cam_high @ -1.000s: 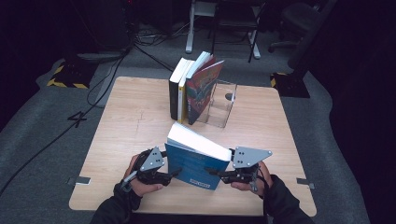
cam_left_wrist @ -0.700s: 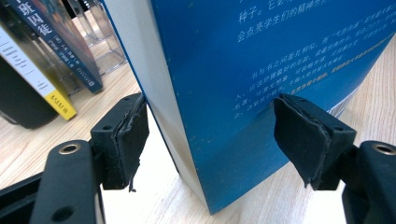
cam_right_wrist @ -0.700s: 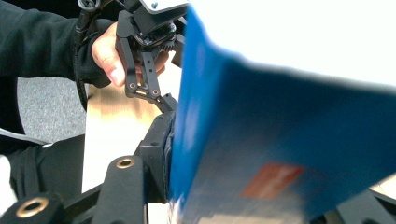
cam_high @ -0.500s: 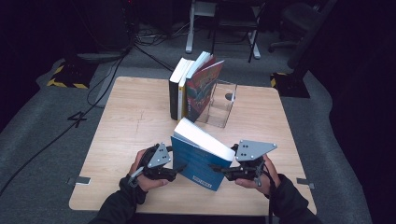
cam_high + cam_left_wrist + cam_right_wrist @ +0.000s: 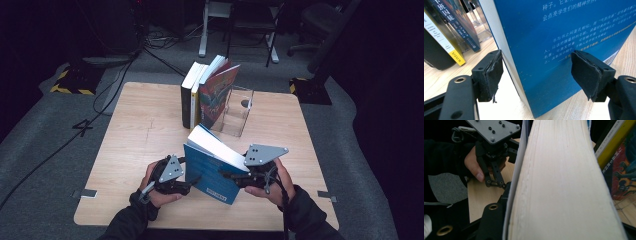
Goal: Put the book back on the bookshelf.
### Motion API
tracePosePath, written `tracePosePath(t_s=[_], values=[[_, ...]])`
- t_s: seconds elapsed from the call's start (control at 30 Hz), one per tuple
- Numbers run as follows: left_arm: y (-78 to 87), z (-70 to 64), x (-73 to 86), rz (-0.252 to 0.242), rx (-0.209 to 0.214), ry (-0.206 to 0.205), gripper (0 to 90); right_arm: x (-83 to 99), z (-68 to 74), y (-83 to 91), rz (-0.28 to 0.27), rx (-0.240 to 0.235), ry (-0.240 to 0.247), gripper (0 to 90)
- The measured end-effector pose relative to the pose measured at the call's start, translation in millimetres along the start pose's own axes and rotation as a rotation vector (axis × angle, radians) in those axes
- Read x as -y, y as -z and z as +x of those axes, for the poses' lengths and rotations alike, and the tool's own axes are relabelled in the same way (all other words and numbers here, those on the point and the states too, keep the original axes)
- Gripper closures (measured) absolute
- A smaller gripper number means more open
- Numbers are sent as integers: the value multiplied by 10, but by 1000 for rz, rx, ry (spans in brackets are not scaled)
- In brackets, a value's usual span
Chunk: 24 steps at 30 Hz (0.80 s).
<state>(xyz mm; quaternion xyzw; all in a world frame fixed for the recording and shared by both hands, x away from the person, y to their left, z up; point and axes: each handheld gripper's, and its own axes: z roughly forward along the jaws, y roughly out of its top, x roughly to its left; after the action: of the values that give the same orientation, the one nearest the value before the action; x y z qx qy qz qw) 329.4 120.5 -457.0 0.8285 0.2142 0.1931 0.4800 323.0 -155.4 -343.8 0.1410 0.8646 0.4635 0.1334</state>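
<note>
Blue book (image 5: 212, 170) held up near the front edge of the table (image 5: 145, 130).
Pinched on its page side by the right gripper (image 5: 235, 176); left gripper (image 5: 536, 72) spread wide around the spine corner, not squeezing. Could tip or slip with one grip only. Open room behind, up to the standing books (image 5: 207, 95).

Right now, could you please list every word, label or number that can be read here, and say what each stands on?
"班囚徒": white characters down the spine of the dark upright book.
"点亮学生们的精神世界": white print on the blue cover of the book between the left gripper jaws; its smaller lines blur.
Yellow spine of the next book: small dark print, unreadable.
Grey floor beside the wooden table: a dark mark like "4".
</note>
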Motion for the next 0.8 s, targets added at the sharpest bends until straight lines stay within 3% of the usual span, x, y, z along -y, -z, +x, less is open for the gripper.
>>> tracePosePath(t_s=[0.3,0.4,0.53,0.63,0.8], values=[[-13,18,-20,9,7,17,252,-12,-27,-15,-8,14,-59,577],[56,22,-17,23,-16,28,277,-7,-62,-12,-13,9,-76,593],[244,113,109,52,-46,91,246,-17,-148,-1,-8,12,-112,599],[406,161,279,111,-58,158,213,-32,-205,22,3,33,-112,602],[586,127,482,192,-72,183,201,-61,-345,75,25,64,-121,606]])
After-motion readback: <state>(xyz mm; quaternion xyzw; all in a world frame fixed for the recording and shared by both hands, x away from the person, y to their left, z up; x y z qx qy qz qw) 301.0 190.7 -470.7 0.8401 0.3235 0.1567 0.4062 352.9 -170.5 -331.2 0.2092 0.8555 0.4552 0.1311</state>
